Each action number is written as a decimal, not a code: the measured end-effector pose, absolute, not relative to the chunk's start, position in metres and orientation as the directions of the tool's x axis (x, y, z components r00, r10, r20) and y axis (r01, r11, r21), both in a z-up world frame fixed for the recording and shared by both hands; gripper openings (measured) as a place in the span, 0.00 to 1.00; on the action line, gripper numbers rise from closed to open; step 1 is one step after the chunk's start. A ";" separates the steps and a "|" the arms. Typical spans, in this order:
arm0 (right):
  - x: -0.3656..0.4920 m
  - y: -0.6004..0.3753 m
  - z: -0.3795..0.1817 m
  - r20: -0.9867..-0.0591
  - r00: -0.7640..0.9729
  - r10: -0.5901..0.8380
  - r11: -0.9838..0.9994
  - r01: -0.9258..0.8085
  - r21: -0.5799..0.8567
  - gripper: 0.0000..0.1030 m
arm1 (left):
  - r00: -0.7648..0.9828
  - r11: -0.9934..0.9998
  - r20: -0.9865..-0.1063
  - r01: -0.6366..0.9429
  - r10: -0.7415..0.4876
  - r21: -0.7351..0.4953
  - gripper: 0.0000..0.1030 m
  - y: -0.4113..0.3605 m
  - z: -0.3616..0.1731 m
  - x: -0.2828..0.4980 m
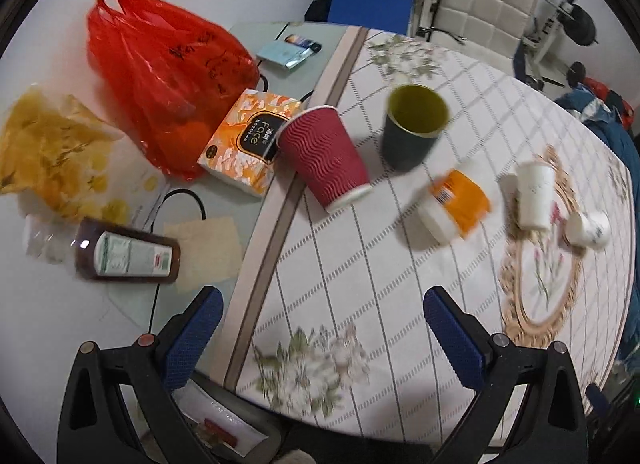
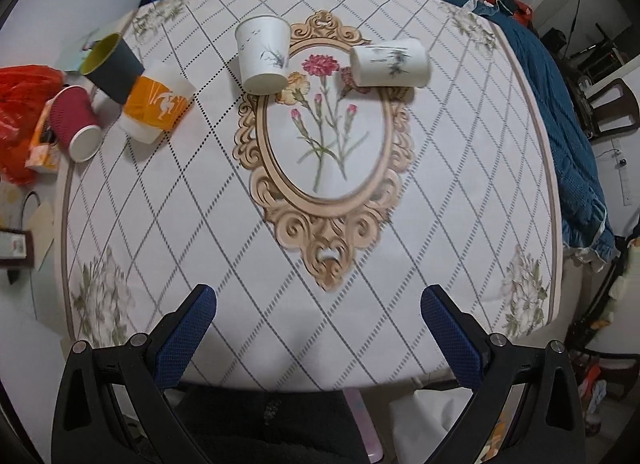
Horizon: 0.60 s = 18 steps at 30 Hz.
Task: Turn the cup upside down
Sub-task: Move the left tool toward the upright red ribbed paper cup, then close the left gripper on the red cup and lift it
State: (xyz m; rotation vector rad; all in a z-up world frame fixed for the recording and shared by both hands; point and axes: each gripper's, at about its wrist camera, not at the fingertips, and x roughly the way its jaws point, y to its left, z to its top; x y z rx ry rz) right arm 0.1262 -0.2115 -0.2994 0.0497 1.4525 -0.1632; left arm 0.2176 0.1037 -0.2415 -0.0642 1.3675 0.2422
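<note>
Several cups stand on the patterned tablecloth point(image 2: 360, 264). A dark cup with a yellow-green inside point(image 1: 412, 126) point(image 2: 112, 66) stands upright, mouth up. A red ribbed cup point(image 1: 324, 158) point(image 2: 78, 122), an orange and white cup point(image 1: 454, 206) point(image 2: 156, 106) and a white flowered cup point(image 2: 264, 54) point(image 1: 534, 194) stand upside down. Another white flowered cup point(image 2: 390, 64) point(image 1: 588, 228) lies on its side. My left gripper point(image 1: 322, 332) and right gripper point(image 2: 318, 328) are both open and empty, above the table's near edge.
Left of the cloth lie a red plastic bag point(image 1: 164, 84), an orange tissue pack point(image 1: 248, 140), a yellow bag point(image 1: 52, 152), a brown bottle point(image 1: 128, 254) and a black cable point(image 1: 188, 200). A blue cloth point(image 2: 568, 136) hangs at the right edge. Chairs stand behind.
</note>
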 end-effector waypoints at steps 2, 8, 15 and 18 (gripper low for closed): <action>0.143 -0.202 -0.308 -0.992 0.094 -0.089 0.987 0.143 -0.075 1.00 | 0.160 0.970 -0.980 -0.231 0.118 0.079 1.00 0.117 -0.255 0.236; 0.190 -0.171 -0.329 -0.995 0.055 -0.088 0.989 0.124 -0.081 1.00 | 0.120 0.944 -0.993 -0.327 -0.002 -0.042 0.96 0.159 -0.286 0.280; 0.224 -0.146 -0.340 -0.995 0.034 -0.091 0.991 0.096 -0.088 1.00 | 0.092 0.899 -0.990 -0.417 -0.104 -0.134 0.80 0.189 -0.318 0.316; 0.233 -0.143 -0.343 -0.995 0.027 -0.099 0.991 0.093 -0.096 1.00 | 0.059 0.896 -0.991 -0.425 -0.116 -0.130 0.75 0.190 -0.335 0.329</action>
